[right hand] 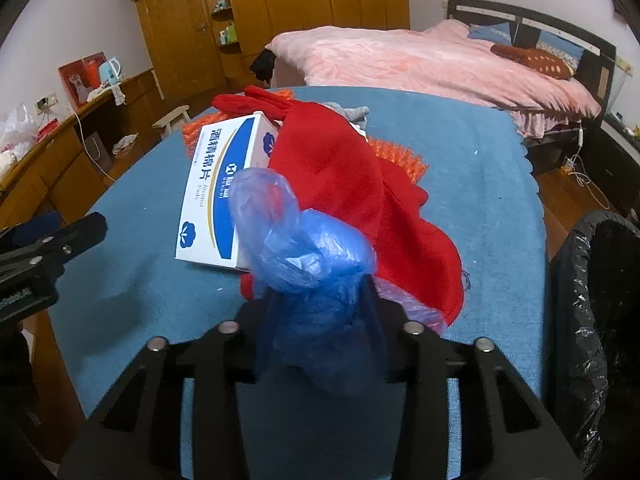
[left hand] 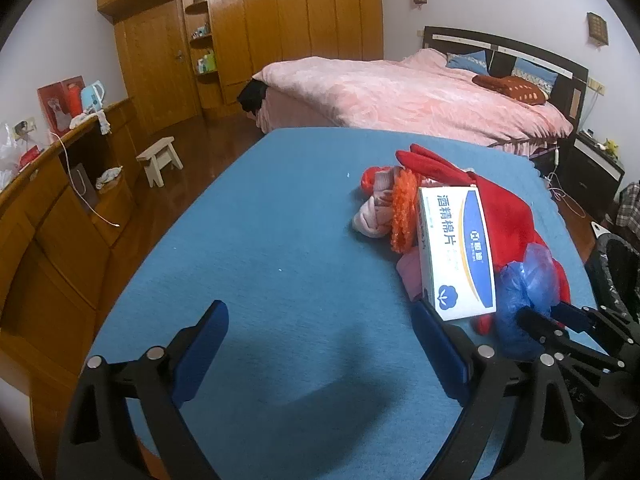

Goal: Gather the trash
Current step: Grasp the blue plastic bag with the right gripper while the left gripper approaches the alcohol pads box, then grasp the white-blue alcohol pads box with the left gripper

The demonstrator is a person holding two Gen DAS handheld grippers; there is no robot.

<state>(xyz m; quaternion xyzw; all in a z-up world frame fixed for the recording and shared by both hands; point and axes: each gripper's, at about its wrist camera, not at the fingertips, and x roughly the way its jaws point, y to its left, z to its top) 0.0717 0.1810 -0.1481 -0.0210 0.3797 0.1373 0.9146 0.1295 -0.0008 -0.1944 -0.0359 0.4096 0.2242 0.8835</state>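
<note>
My right gripper is shut on a crumpled blue plastic bag and holds it just above the blue table; it also shows in the left wrist view. Behind it lie a white and blue alcohol pads box, a red cloth and orange mesh. My left gripper is open and empty over bare table, left of the box. A bin lined with a black bag stands at the table's right edge.
A pink cloth bundle lies by the orange mesh. A pink bed stands behind the table. A wooden wardrobe, a low wooden cabinet and a small stool are at the left.
</note>
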